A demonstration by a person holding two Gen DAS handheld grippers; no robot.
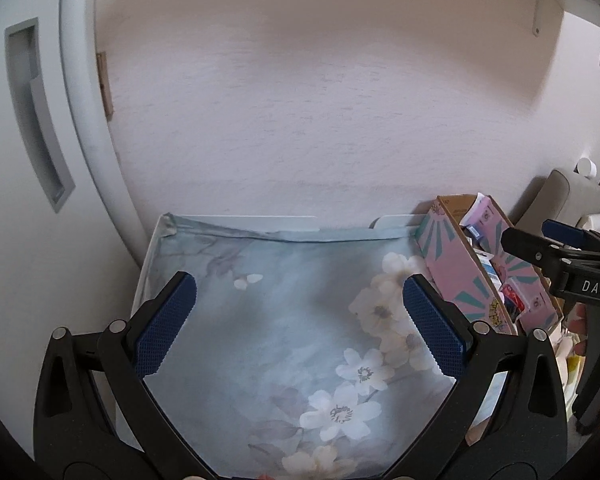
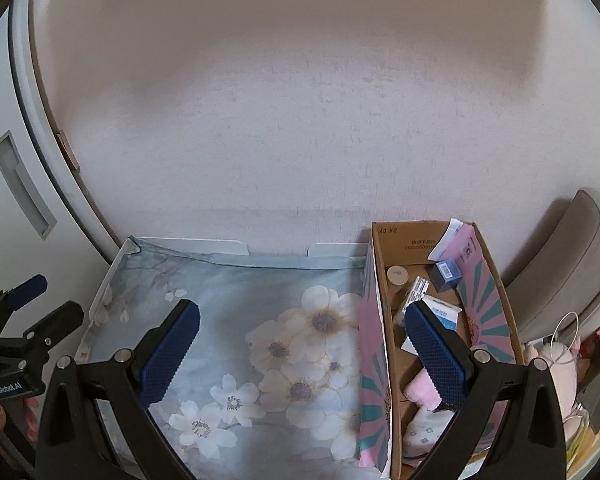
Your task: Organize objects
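Left wrist view: my left tongs (image 1: 300, 320) hang wide apart and hold nothing, above a desk draped in a pale blue floral cloth (image 1: 260, 320). White blossoms are printed toward the cloth's right and near side. A plain pinkish wall (image 1: 320, 100) rises behind the desk, and a grey cabinet door (image 1: 20, 160) with a recessed handle stands at the left.

Just beside the cloth's right edge sits an open cardboard box (image 1: 456, 272) with pink and teal rays on its outer side. My right tongs (image 1: 540, 240) show at the far right, above the box's right side.

Right wrist view: my right tongs (image 2: 302, 344) are also spread apart and empty, one finger over the cloth (image 2: 236, 300), the other over the box (image 2: 396, 364). Inside the box lie a small round-capped jar (image 2: 396, 276), a dark blue little box (image 2: 446, 274), white and blue cartons (image 2: 444, 316) (labels too small to read) and a pink folded fabric (image 2: 420, 392). My left tongs (image 2: 32, 304) appear at the left edge, apart.
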